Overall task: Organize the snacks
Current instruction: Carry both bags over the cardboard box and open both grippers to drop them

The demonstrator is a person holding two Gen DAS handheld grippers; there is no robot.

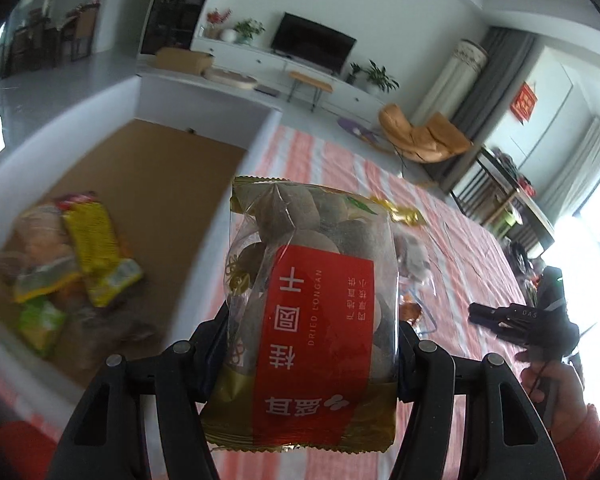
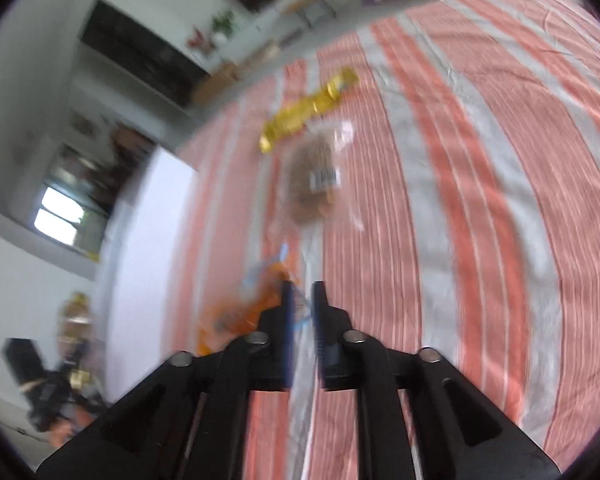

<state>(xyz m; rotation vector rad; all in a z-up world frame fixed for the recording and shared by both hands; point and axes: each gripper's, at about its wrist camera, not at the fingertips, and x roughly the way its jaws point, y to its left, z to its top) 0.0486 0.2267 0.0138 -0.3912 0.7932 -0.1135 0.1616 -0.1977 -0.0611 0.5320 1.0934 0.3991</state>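
Left wrist view: my left gripper [image 1: 314, 344] pinched a dried longan packet [image 1: 312, 312]; several snacks [image 1: 64, 256] already lay in the box [image 1: 228, 200] at left. My right gripper [image 2: 302, 312], nearly pressed together, seemed to nip an orange packet [image 2: 256, 304]; two more snacks [image 2: 312, 136] waited farther off on the striped cloth [image 2: 480, 200].

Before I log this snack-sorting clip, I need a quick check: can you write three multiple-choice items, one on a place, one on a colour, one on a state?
1. Where do the already sorted snack packets lie?
A. In the open box at the left
B. On a chair
C. On the floor

2. What colour is the label on the dried longan bag?
A. Blue
B. Red
C. Green

3. What is the left tool doing?
A. Hanging open, nothing in it
B. Resting inside the box
C. Clamped on the longan bag

Answers:
1. A, the packets rest on the brown floor of the open box.
2. B, the label is red with white lettering.
3. C, its fingers press both sides of the bag.
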